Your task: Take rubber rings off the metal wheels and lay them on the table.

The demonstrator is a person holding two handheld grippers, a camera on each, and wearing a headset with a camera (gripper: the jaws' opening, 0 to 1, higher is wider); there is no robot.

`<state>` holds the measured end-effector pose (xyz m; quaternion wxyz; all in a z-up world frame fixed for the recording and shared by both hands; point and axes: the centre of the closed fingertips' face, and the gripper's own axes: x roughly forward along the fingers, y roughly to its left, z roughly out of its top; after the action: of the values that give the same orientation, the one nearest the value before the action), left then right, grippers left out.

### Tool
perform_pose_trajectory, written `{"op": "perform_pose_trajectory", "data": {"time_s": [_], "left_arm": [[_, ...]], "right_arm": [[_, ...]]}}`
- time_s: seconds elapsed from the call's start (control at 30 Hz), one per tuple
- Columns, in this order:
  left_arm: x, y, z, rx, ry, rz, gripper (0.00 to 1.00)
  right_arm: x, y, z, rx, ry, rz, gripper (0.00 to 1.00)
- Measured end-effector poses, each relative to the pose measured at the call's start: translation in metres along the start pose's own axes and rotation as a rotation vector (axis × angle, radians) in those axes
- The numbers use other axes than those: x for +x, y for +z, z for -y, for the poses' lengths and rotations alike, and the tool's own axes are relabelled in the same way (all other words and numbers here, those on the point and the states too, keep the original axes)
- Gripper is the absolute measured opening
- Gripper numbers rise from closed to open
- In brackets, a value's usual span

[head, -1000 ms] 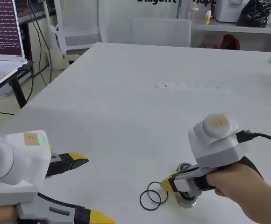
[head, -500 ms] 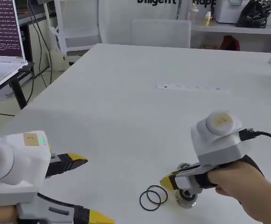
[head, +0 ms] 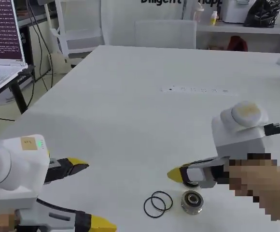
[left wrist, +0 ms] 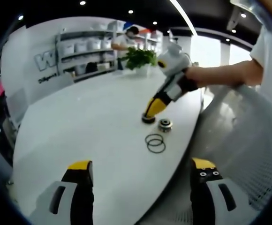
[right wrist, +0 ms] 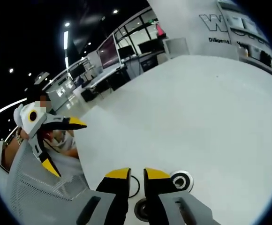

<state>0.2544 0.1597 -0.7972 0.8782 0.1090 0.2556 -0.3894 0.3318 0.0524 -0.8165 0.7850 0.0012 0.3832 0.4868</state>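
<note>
Two black rubber rings (head: 157, 203) lie overlapping on the white table (head: 130, 106), also seen as rings (left wrist: 155, 143) in the left gripper view. Right beside them stands a metal wheel (head: 192, 200). A second wheel (head: 191, 184) sits half hidden under my right gripper (head: 176, 174), whose yellow jaws are shut with nothing visible between them. In the right gripper view, that gripper (right wrist: 138, 174) hovers over one wheel (right wrist: 143, 209), with the other wheel (right wrist: 180, 180) to its right. My left gripper (head: 91, 193) is open and empty near the table's front left, well apart from the rings.
A laptop (head: 0, 43) stands on a side desk at the far left. A chair (head: 166, 31) and shelves are behind the table's far edge. A small flat strip (head: 193, 89) lies mid-table.
My right gripper has lifted and drawn back to the right, uncovering the metal wheel beside the rings. The left gripper and the rings have stayed put.
</note>
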Motion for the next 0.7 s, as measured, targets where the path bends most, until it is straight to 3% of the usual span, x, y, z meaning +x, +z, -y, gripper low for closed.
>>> {"op": "perform_pose_trajectory", "data": {"time_s": [0.47, 0.7], "left_arm": [[-0.002, 0.007, -0.001, -0.004, -0.001, 0.023, 0.9], [-0.008, 0.022, -0.004, -0.002, 0.006, 0.058, 0.91]], "right_arm": [[-0.029, 0.021, 0.016, 0.057, -0.018, 0.123, 0.12], [-0.041, 0.026, 0.029, 0.118, -0.051, 0.175, 0.12]]}}
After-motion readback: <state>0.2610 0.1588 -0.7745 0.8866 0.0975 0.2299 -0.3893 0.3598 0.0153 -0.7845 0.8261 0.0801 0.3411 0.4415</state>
